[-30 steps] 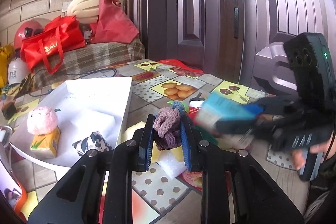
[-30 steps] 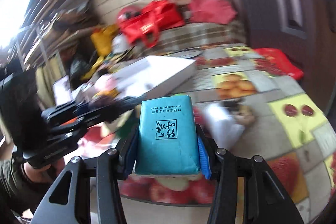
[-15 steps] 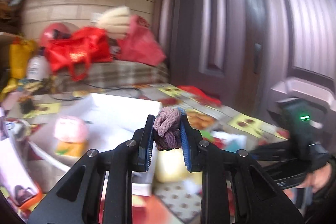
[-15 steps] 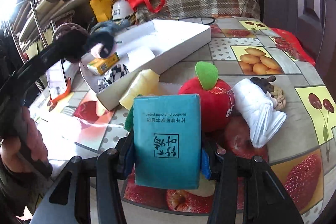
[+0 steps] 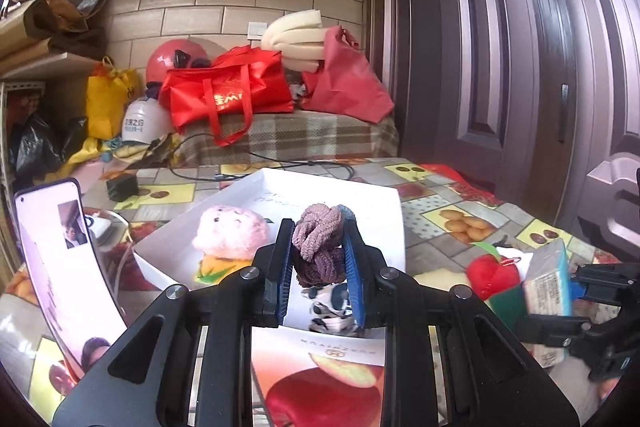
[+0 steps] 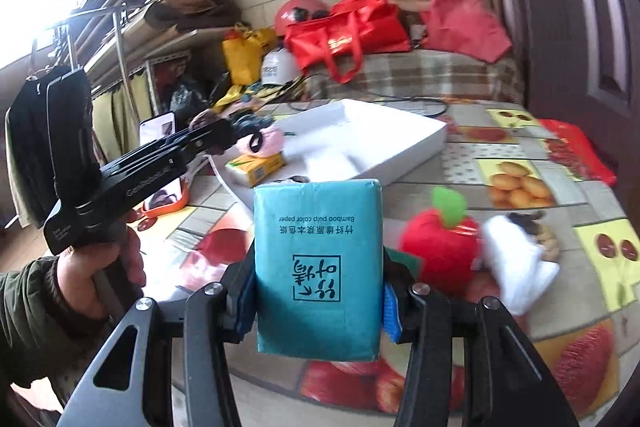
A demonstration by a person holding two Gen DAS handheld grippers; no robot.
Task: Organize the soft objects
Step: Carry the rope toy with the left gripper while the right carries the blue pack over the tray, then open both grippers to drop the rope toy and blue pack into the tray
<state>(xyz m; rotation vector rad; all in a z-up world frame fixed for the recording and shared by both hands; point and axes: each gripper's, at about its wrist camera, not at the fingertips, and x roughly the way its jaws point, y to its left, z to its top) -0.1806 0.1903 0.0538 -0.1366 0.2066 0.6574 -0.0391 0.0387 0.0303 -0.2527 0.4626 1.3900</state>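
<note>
My left gripper is shut on a knotted purple-pink scrunchie and holds it above the near end of the white box. In the box lie a pink plush, a yellow juice carton and a black-and-white cloth. My right gripper is shut on a teal tissue pack, held above the table in front of the box. A red plush apple and a white rolled cloth lie on the table to its right.
A phone stands at the left of the table. The fruit-print tablecloth covers the table. A plaid bench with red bags stands behind, and a dark door is to the right.
My left gripper has moved left with the scrunchie, from over the loose objects to above the box. My right gripper has kept hold of the tissue pack and turned a little towards the box.
</note>
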